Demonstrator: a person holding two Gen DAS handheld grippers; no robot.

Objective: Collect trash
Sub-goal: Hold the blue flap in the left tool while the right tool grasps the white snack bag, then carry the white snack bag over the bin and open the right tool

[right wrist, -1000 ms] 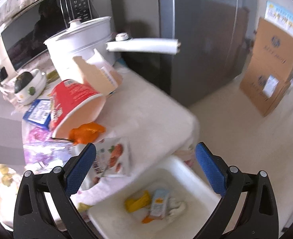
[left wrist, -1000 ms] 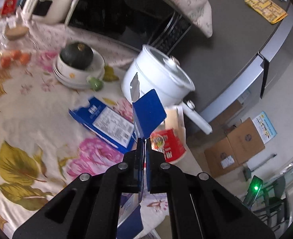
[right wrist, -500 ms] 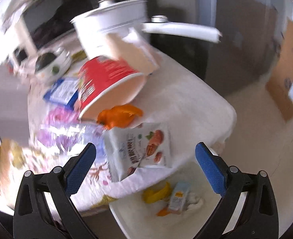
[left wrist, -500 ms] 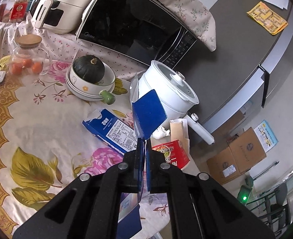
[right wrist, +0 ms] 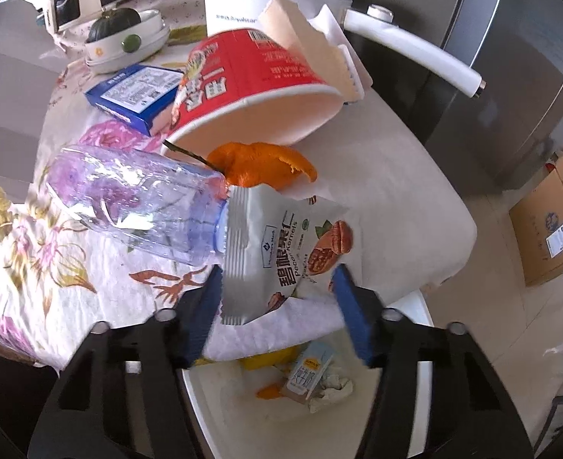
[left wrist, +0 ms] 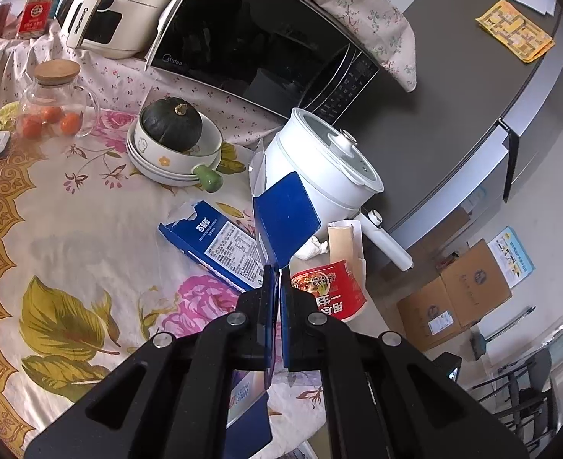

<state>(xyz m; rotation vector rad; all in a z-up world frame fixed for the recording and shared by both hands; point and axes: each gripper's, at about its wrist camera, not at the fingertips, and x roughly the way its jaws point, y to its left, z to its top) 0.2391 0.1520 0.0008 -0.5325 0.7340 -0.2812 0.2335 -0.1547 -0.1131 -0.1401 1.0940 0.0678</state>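
We take the red noodle cup (right wrist: 250, 88) as our landmark; it lies on its side on the flowered tabletop (right wrist: 33, 252). Behind it stands the white electric pot (left wrist: 319, 168). Below the tabletop edge, nearer the camera than the cup, sits the white bin (right wrist: 243, 413) with trash inside. In front of the cup lies a crushed clear plastic bottle (right wrist: 140, 202). Left of the cup lies a blue carton (right wrist: 136, 93). Against the cup's rim rests orange peel (right wrist: 262, 164). Just in front of the peel lies the pecan snack pouch (right wrist: 281, 252); the right gripper (right wrist: 277, 298) has its fingers closing with the pouch between them. The left gripper (left wrist: 275, 298) fingers are clamped on a blue carton flap (left wrist: 285, 218).
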